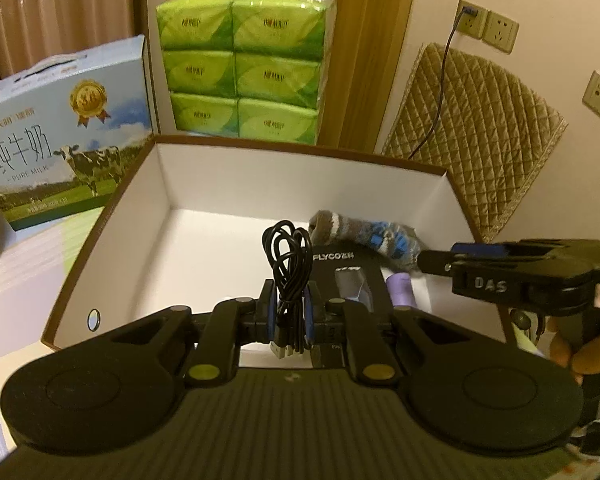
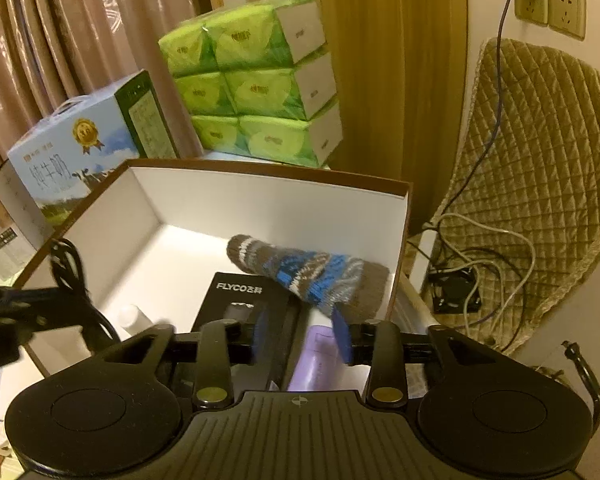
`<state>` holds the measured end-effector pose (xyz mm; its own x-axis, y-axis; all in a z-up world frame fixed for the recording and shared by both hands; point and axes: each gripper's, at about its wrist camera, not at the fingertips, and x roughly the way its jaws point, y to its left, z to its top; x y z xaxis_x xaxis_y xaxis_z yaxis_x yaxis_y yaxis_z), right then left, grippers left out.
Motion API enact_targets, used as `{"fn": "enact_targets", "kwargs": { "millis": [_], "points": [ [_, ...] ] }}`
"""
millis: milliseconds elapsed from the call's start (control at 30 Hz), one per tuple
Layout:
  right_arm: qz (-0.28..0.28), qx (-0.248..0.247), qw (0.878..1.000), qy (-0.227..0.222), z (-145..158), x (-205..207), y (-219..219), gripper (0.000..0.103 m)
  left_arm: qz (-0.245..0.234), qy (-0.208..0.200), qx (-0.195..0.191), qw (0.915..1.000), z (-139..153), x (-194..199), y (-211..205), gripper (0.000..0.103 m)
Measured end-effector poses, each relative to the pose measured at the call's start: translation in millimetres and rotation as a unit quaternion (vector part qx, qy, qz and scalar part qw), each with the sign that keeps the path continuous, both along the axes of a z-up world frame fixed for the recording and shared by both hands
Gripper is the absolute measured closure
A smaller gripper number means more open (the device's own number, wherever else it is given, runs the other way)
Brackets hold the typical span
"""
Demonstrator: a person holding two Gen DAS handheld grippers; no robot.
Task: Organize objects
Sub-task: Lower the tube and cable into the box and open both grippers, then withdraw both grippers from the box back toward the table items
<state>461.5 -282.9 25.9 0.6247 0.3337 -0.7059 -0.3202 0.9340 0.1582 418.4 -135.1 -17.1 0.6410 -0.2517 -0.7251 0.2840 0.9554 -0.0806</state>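
Cable bundle (image 1: 288, 264) pinched upright in left tongs (image 1: 291, 316) over box (image 1: 300, 168) — right tongs (image 2: 302, 332) spread, level.

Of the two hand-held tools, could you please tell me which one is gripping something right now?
The left tool, clamped on the coiled black cable; the right tool is open and empty.

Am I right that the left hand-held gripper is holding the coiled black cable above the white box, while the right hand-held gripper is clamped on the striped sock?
Not quite. The left hand-held gripper does hold the coiled black cable above the white box, but the right hand-held gripper is open and holds nothing. The right wrist view shows the striped sock lying in the box beyond its fingers.
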Motion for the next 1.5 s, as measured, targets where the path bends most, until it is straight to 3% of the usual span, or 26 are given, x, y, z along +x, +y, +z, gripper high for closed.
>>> {"fn": "enact_targets", "kwargs": {
  "millis": [300,467,533,600,733,1033,1500],
  "points": [
    [0.013,0.015,1.000,0.005,0.8,-2.2,3.7,0.046,-0.001,0.023,0.007,0.9997,-15.2,12.0,-2.5,0.089],
    [0.021,0.021,1.000,0.002,3.5,-5.9,5.4,0.027,0.003,0.025,0.009,0.9996,-16.5,14.2,0.0,0.067],
    [0.027,0.026,0.999,-0.001,5.5,-8.6,5.6,0.021,0.009,0.024,0.012,0.9996,-15.7,11.4,1.9,0.043],
    [0.033,0.028,0.999,-0.003,7.4,-12.0,5.9,0.011,0.016,0.021,0.014,0.9996,-13.7,7.8,4.2,0.031],
    [0.040,0.032,0.999,-0.009,12.0,-19.1,5.4,0.002,0.028,0.019,0.017,0.9993,-10.0,-0.6,11.8,0.012],
    [0.047,0.033,0.998,-0.010,21.7,-38.8,1.4,0.002,0.056,0.012,0.017,0.9982,0.9,-20.8,30.2,0.005],
    [0.062,0.033,0.997,-0.012,41.2,-86.2,-2.4,0.002,0.089,0.006,0.013,0.9959,23.2,-66.9,46.6,0.004]
  ]
}}
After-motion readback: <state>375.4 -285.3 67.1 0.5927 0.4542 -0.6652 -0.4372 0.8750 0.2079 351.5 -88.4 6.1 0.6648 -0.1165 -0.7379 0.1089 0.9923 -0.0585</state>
